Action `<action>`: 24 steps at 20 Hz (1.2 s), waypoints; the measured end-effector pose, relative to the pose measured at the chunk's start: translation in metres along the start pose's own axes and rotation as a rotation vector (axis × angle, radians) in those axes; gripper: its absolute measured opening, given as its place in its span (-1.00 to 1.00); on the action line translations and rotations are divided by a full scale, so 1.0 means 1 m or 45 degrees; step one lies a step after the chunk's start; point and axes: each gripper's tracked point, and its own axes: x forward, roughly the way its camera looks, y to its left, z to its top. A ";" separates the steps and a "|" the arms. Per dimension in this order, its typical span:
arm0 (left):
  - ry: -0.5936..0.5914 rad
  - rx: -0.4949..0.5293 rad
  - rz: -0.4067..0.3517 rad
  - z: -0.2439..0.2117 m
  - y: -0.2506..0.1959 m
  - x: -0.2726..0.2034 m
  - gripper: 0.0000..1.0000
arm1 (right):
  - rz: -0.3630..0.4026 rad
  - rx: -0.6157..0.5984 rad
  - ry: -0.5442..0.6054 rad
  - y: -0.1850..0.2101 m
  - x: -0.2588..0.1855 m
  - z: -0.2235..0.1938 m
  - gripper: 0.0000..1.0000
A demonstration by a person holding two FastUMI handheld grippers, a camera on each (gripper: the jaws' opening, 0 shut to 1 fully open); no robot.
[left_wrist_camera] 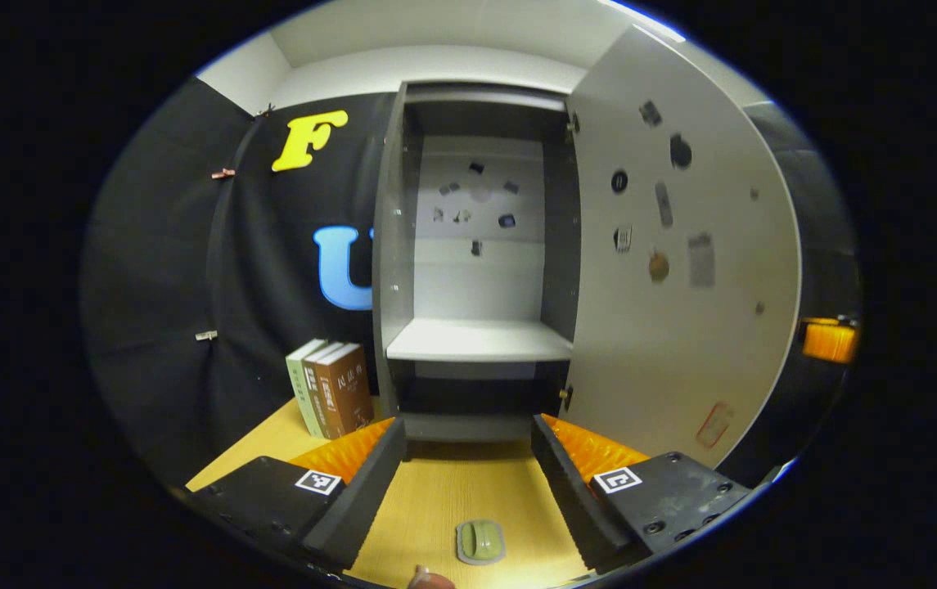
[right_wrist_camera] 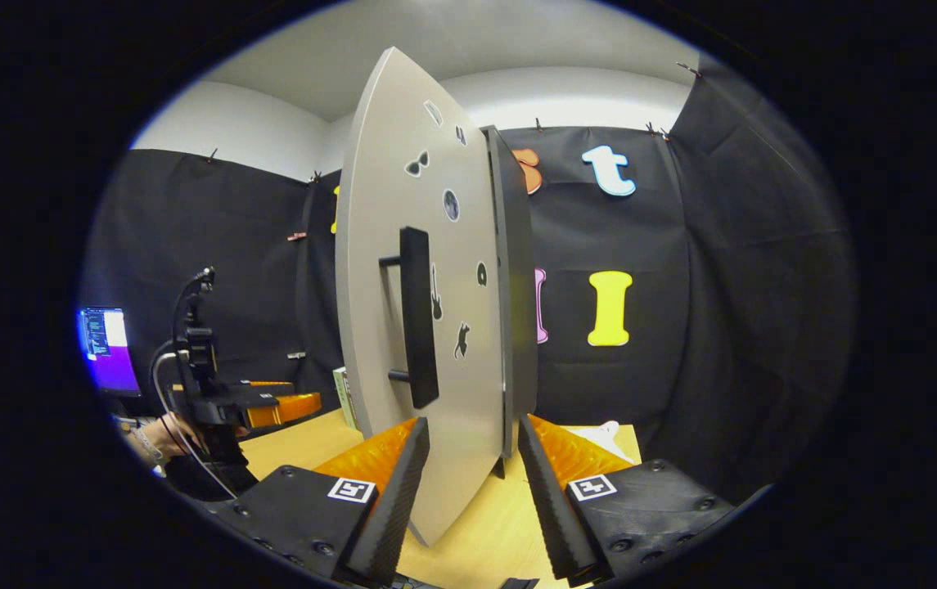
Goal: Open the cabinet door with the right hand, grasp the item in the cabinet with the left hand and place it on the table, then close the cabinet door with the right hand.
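- Lying low in the frame of the left gripper view, small greenish item (left_wrist_camera: 480,541) flat on the worktop (left_wrist_camera: 452,499), between the fingers of the left hand-held gripper (left_wrist_camera: 468,458) but touching neither; apparently already out of the cabinet.
- Spread wide, left hand-held gripper, nothing pinched; judged released so the item rests free on the wood.
- Showing at centre frame, cabinet (left_wrist_camera: 476,245) with a bare light shelf (left_wrist_camera: 480,339) and small stickers on its back wall; nothing to see on the shelf, which fits the item being set down.
- Swung out to the right of the frame, cabinet door (left_wrist_camera: 681,270) wide open, stickers on its inner face; left so for reaching in, closing not yet done.
- Seen edge-on at centre of the right gripper view, same door (right_wrist_camera: 427,327) with its dark bar handle (right_wrist_camera: 417,319) facing left.
- Parted to either side of the door's lower edge, fingers of the right hand-held gripper (right_wrist_camera: 468,458); contact with the panel impossible to tell; likely placed to push it shut.
- Standing at lower left of the left gripper view, books (left_wrist_camera: 333,388) upright beside the cabinet.
- Glowing at far left of the right gripper view, a screen (right_wrist_camera: 108,348), with the other gripper and a hand near it.
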 end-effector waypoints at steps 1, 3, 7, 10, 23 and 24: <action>-0.022 -0.010 0.001 0.013 0.001 -0.008 0.92 | 0.035 0.009 -0.016 0.005 0.002 0.004 0.51; -0.068 -0.009 0.023 0.037 0.004 -0.025 0.90 | 0.076 0.024 -0.056 0.010 0.008 0.014 0.78; -0.127 0.033 0.051 0.058 -0.003 -0.049 0.86 | 0.126 0.012 -0.119 0.018 0.019 0.032 0.83; -0.112 0.050 0.057 0.056 -0.009 -0.063 0.86 | 0.194 -0.005 -0.141 0.031 0.023 0.035 0.92; -0.117 -0.015 -0.060 0.052 0.009 -0.045 0.86 | 0.269 -0.012 -0.110 0.071 0.046 0.026 0.92; -0.110 -0.016 -0.084 0.052 0.016 -0.038 0.89 | 0.255 -0.022 -0.111 0.077 0.049 0.026 0.92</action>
